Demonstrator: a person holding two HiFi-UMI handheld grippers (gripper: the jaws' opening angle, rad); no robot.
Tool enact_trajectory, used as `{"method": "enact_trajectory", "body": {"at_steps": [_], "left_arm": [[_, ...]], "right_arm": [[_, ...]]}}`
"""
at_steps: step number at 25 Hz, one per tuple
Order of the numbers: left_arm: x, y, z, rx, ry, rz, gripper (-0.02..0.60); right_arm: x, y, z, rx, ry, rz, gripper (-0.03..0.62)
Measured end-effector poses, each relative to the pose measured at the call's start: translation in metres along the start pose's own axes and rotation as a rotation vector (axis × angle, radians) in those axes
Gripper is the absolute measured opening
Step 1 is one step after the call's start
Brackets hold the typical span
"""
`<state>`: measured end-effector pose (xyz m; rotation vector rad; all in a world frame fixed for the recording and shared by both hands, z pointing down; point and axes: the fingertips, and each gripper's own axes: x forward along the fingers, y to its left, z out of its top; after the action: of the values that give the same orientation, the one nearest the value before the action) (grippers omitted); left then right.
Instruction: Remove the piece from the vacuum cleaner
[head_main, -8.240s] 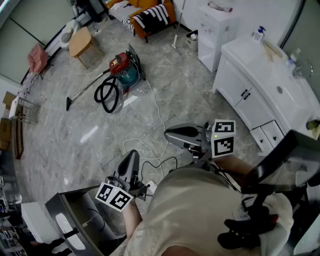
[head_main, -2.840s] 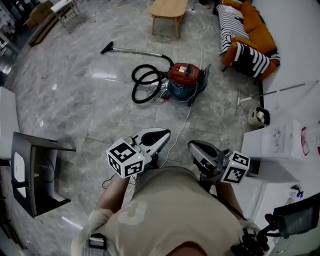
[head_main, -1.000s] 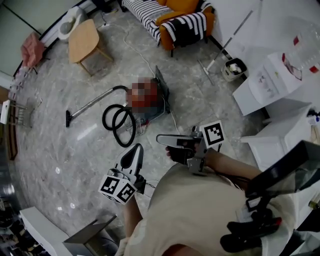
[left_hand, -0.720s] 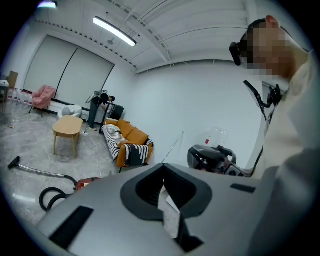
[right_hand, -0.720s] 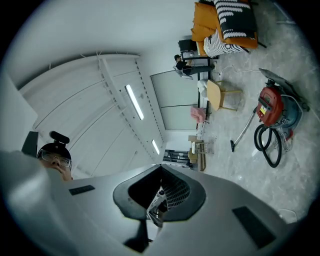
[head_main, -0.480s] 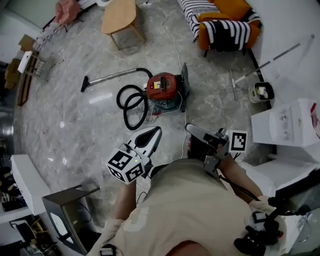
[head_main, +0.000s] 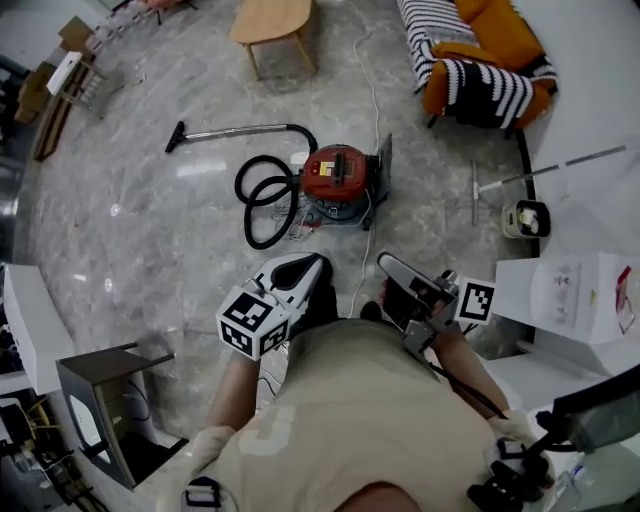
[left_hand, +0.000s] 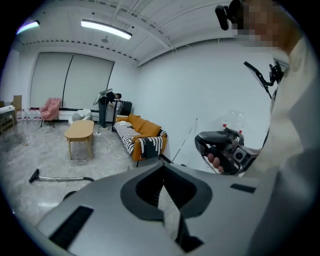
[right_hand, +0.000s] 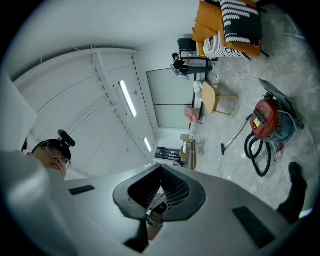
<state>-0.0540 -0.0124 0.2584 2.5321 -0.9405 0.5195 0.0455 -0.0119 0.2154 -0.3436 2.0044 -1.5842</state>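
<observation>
The red vacuum cleaner stands on the grey marble floor ahead of me, and it also shows in the right gripper view as the vacuum cleaner. Its black hose lies coiled to its left. The wand stretches away to the left. A dark panel stands up at its right side. My left gripper and right gripper are held close to my body, both short of the vacuum, both shut and empty. In the left gripper view the jaws of the left gripper meet.
A white cord runs from the vacuum towards my feet. A wooden table and an orange striped sofa stand beyond it. A mop and small bin are at the right, and a dark stool at the lower left.
The head view has swung round, so the vacuum now lies straight ahead. Both grippers have shifted forward towards it and stayed shut with nothing in them.
</observation>
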Motion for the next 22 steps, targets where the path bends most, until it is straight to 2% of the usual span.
{"method": "enact_trajectory", "body": {"at_steps": [3, 6, 8, 12, 16, 20, 22], "left_arm": [[0.005, 0.027, -0.006, -0.006, 0.029, -0.034, 0.005], [0.012, 0.059, 0.003, -0.002, 0.03, -0.059, 0.005], [0.02, 0.08, 0.016, 0.034, 0.03, -0.079, 0.005], [0.027, 0.119, 0.03, 0.115, 0.066, -0.117, 0.005], [0.029, 0.153, 0.038, 0.132, 0.07, -0.149, 0.005], [0.039, 0.174, 0.048, 0.159, 0.068, -0.2, 0.005], [0.042, 0.181, 0.055, 0.178, 0.064, -0.222, 0.005]], "right_arm": [[0.018, -0.008, 0.006, -0.064, -0.003, -0.058, 0.002], [0.038, -0.014, 0.021, -0.097, -0.034, -0.096, 0.002], [0.054, -0.014, 0.03, -0.125, -0.039, -0.093, 0.002], [0.097, -0.018, 0.028, -0.172, 0.016, -0.114, 0.002], [0.124, -0.022, 0.036, -0.213, 0.003, -0.142, 0.002], [0.148, -0.025, 0.043, -0.301, 0.02, -0.169, 0.002], [0.158, -0.031, 0.051, -0.345, 0.02, -0.209, 0.002]]}}
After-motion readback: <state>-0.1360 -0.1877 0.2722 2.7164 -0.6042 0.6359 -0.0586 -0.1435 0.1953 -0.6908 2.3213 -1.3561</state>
